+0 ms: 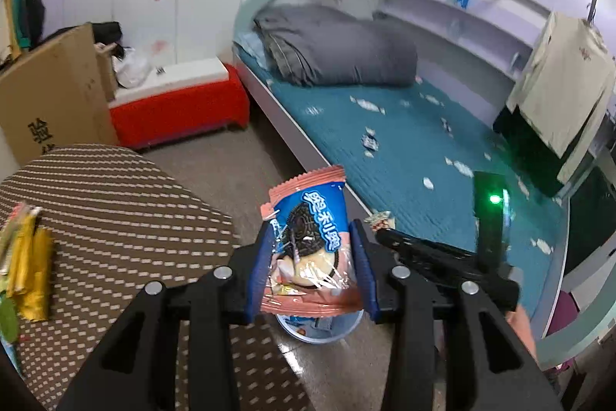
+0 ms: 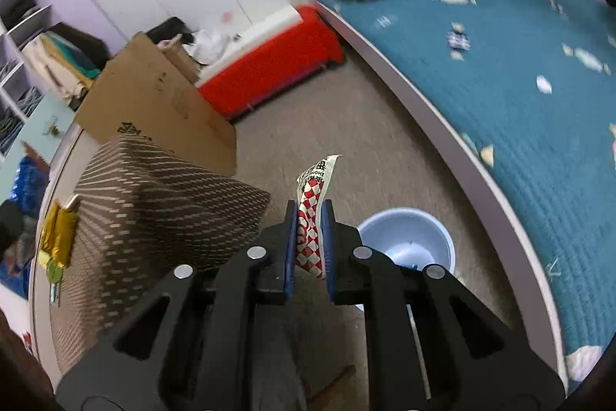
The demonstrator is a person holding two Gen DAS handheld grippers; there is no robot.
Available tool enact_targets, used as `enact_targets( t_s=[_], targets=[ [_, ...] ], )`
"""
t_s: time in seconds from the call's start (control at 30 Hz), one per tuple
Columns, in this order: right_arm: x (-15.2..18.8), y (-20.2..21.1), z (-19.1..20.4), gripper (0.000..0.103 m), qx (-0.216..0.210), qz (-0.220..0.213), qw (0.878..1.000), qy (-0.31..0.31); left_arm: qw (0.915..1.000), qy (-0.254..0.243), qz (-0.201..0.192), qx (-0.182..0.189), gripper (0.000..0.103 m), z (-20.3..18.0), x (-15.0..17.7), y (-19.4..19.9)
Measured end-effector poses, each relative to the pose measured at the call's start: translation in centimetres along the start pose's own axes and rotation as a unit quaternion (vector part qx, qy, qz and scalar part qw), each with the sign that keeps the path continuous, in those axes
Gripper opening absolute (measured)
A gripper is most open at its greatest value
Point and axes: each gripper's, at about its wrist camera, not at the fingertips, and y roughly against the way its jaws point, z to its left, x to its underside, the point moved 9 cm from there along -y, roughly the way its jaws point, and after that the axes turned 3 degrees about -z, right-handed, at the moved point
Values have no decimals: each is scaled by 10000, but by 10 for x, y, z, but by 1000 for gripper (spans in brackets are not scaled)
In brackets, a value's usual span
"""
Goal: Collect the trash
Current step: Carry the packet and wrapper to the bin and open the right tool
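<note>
My left gripper (image 1: 312, 237) is shut on a pink and blue cookie packet (image 1: 310, 241), which stands upright between the blue pads. Under it on the floor sits a pale blue bin (image 1: 327, 328), mostly hidden by the packet. My right gripper (image 2: 310, 218) is shut on a red and white checkered wrapper (image 2: 312, 214) whose top sticks up past the fingertips. The same pale blue bin (image 2: 408, 237) lies just right of those fingers. In the left wrist view the right gripper (image 1: 379, 224) reaches in from the right, its wrapper (image 1: 381, 218) at its tip. Several wrappers (image 1: 371, 141) are strewn on the teal bed.
A brown patterned table (image 1: 115, 218) stands at left with yellow packets (image 1: 30, 268) on it. Behind it are a cardboard box (image 1: 50, 95) and a red and white cooler (image 1: 181, 103). A grey folded quilt (image 1: 338, 45) lies at the head of the bed (image 1: 423, 156).
</note>
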Motion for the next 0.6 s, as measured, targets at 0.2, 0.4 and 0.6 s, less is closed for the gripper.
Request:
enact_targets(
  t_s=[0.2, 0.4, 0.6],
  targets=[
    [13, -37, -55, 70, 237, 255, 9975, -622, 9982, -97, 584, 22, 39, -21, 16, -62],
    [12, 5, -76, 82, 135, -157, 9953, -949, 9941, -199, 1070, 28, 39, -38, 34, -113],
    [-4, 51, -82, 85, 118, -607, 9944, -852, 9890, -179, 1462, 111, 47, -48, 52, -154]
  ],
)
